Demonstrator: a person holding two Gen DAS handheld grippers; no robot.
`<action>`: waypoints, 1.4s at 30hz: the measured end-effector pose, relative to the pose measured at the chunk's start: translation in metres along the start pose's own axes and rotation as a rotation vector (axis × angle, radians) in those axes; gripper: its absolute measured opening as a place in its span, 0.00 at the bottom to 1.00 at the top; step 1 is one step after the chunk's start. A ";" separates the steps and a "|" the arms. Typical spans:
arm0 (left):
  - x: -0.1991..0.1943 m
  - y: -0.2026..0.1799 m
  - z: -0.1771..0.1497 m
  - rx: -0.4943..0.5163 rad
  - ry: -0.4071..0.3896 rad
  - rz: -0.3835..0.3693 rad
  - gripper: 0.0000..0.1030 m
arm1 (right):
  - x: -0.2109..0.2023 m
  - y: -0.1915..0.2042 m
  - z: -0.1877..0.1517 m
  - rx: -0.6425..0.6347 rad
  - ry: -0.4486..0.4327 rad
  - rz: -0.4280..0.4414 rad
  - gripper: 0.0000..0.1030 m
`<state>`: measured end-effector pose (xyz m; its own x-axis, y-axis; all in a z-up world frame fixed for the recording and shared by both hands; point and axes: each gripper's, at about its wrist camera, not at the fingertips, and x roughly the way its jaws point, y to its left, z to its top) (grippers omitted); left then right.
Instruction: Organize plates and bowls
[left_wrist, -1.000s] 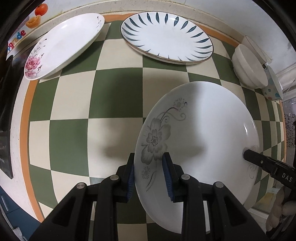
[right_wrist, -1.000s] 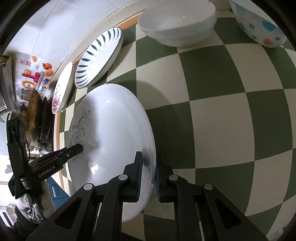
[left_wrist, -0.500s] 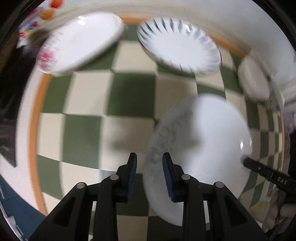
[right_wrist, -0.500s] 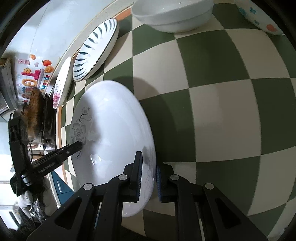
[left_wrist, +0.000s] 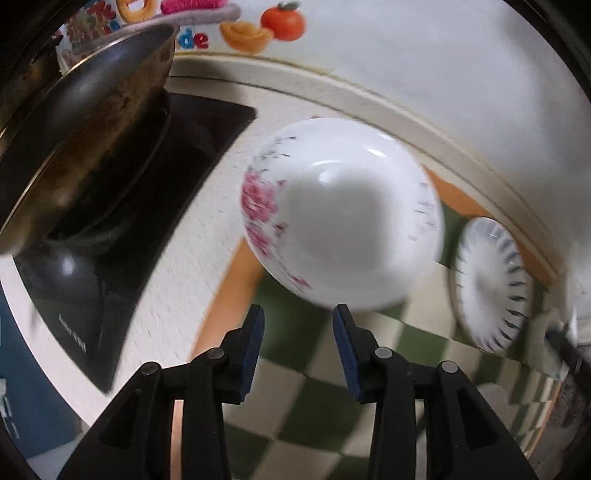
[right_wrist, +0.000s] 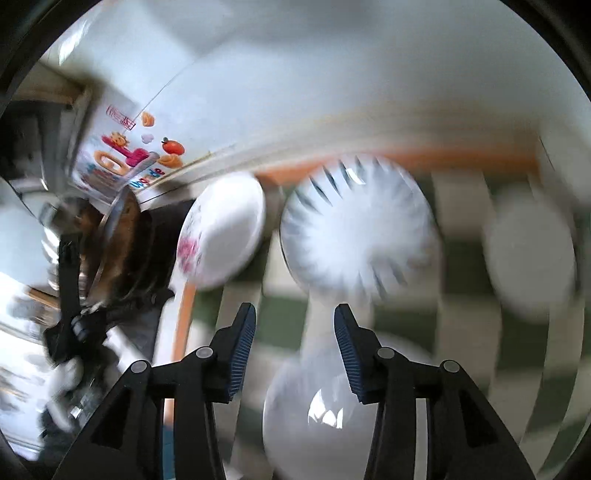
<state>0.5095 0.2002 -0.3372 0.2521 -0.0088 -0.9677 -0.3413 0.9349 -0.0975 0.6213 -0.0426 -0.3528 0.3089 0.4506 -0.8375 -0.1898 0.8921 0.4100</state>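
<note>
My left gripper (left_wrist: 297, 347) is open and empty, its tips just short of the near rim of a white plate with pink flowers (left_wrist: 340, 214) on the checked cloth. A white plate with dark blue rim strokes (left_wrist: 491, 284) lies to its right. My right gripper (right_wrist: 293, 347) is open and empty above the counter. Below it lies the white plate with a grey flower (right_wrist: 332, 410). Beyond it are the blue-stroke plate (right_wrist: 354, 229) and the pink-flower plate (right_wrist: 221, 229). White bowls (right_wrist: 528, 247) show blurred at the right.
A dark wok (left_wrist: 85, 122) sits on a black cooktop (left_wrist: 110, 258) at the left, close to the pink-flower plate. A white tiled wall (left_wrist: 406, 55) with fruit stickers runs behind the counter. The other hand-held gripper (right_wrist: 70, 295) shows at the left of the right wrist view.
Both grippers have let go of the grey-flower plate and opened. The left one swung left toward the pink-flower plate. The right one lifted and tilted up.
</note>
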 end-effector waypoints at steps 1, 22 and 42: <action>0.009 0.006 0.007 -0.006 0.012 -0.001 0.35 | 0.020 0.012 0.016 -0.012 0.015 -0.001 0.46; 0.079 0.052 0.054 -0.026 0.031 -0.072 0.22 | 0.219 0.025 0.145 -0.099 0.266 0.031 0.15; 0.013 0.019 0.029 0.093 -0.047 -0.111 0.21 | 0.110 0.003 0.075 -0.010 0.154 0.068 0.13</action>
<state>0.5324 0.2280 -0.3452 0.3267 -0.0998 -0.9399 -0.2239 0.9579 -0.1795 0.7251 0.0121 -0.4169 0.1485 0.4989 -0.8538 -0.2145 0.8591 0.4647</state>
